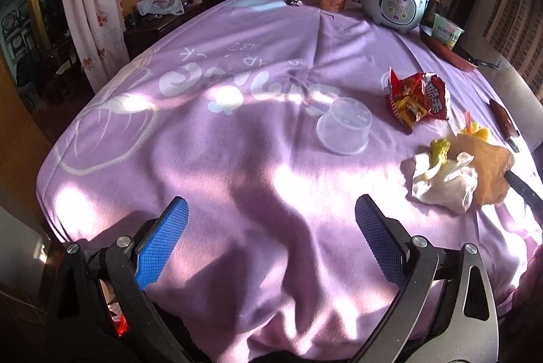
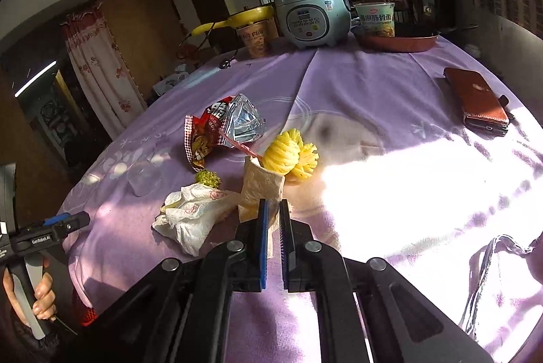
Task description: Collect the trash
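Observation:
My right gripper (image 2: 274,207) is shut on the near edge of a brown paper napkin (image 2: 261,190), which stands up from the purple tablecloth (image 2: 373,98). Beside the napkin lie a crumpled white tissue (image 2: 190,213), a yellow frilly scrap (image 2: 288,156) and a small green scrap (image 2: 207,178). Farther off are a torn red snack wrapper (image 2: 217,132) and an overturned clear plastic cup (image 2: 144,176). My left gripper (image 1: 271,203) hangs open over bare cloth, well left of the tissue (image 1: 441,179), the cup (image 1: 344,125) and the wrapper (image 1: 420,98).
At the far edge stand a rice cooker (image 2: 312,13), two instant noodle cups (image 2: 254,37) (image 2: 376,18) and a red pan (image 2: 397,42). A phone in a brown case (image 2: 478,101) lies at the right. A hand (image 2: 40,298) holds the left gripper.

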Available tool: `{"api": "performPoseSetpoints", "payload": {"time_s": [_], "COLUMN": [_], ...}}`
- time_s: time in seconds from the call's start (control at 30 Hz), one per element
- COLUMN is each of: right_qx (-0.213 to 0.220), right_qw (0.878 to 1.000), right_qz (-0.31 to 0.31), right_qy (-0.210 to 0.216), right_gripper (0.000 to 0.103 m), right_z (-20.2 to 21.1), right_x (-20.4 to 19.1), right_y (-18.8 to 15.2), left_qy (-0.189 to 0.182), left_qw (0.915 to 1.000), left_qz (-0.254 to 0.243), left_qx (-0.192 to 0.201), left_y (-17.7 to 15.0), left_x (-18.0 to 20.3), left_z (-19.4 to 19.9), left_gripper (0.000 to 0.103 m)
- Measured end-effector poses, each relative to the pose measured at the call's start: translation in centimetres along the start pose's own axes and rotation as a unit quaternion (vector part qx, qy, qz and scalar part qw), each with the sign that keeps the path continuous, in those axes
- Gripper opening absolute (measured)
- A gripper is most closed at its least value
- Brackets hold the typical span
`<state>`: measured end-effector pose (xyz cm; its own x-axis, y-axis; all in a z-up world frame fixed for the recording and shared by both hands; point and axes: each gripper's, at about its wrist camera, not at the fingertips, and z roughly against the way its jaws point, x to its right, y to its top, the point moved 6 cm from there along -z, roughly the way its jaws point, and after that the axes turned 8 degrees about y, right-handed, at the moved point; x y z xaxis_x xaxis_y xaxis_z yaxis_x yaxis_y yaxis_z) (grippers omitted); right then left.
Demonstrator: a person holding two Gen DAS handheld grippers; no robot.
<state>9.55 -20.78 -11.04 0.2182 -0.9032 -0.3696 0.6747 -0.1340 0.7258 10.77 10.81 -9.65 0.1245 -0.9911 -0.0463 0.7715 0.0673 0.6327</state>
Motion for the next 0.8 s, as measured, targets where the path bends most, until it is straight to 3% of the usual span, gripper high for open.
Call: {"api": "performPoseSetpoints", "payload": {"time_s": [0.13,0.23,0.27,0.57,0.63,0.7,0.8], "right_qx": [-0.018,-0.02,-0.011,-0.016,-0.019,-0.021,-0.024], "right_qw": [1.0,1.0,1.0,0.998,0.997,0.997,0.997], "right_qz": [-0.005,-0.012,-0.014,-0.055,-0.057,-0.057,-0.059], "right_qy": [0.008,0.012,0.01,0.039,0.043,0.046,0.049], "right_gripper": [0.011,0.064,0.072,0.073,0.073,0.073,0.073], "right_z": [-0.8,-0.6,-0.3,-0.3,-0.4,-0.5,-0.6], "right_x": [0.1,0.3,0.4,1.6,1.6,1.5,1.5], "right_y": [-0.6,-0.7,-0.5,-0.6,-0.6,-0.7,-0.7], "left_qy": [-0.028,-0.033,-0.037,-0.034,-0.032,-0.02,-0.017], "left_qw": [0.9996,0.9992,0.9989,0.997,0.997,0.9974,0.9985], "left_qz": [-0.004,-0.012,-0.016,-0.027,-0.022,-0.02,-0.017], "left_qx": [-0.011,-0.021,-0.025,-0.064,-0.067,-0.066,-0.049], "left_y": [2.5,3.9,4.4,5.6,5.5,5.4,5.5], "left_x": [1.9,3.4,4.1,7.7,7.7,7.4,7.4], "left_z": [-1.3,-2.7,-3.2,-7.8,-8.4,-8.5,-8.1], "left_gripper": [0.095,0.095,0.095,0.093,0.087,0.065,0.054]}}
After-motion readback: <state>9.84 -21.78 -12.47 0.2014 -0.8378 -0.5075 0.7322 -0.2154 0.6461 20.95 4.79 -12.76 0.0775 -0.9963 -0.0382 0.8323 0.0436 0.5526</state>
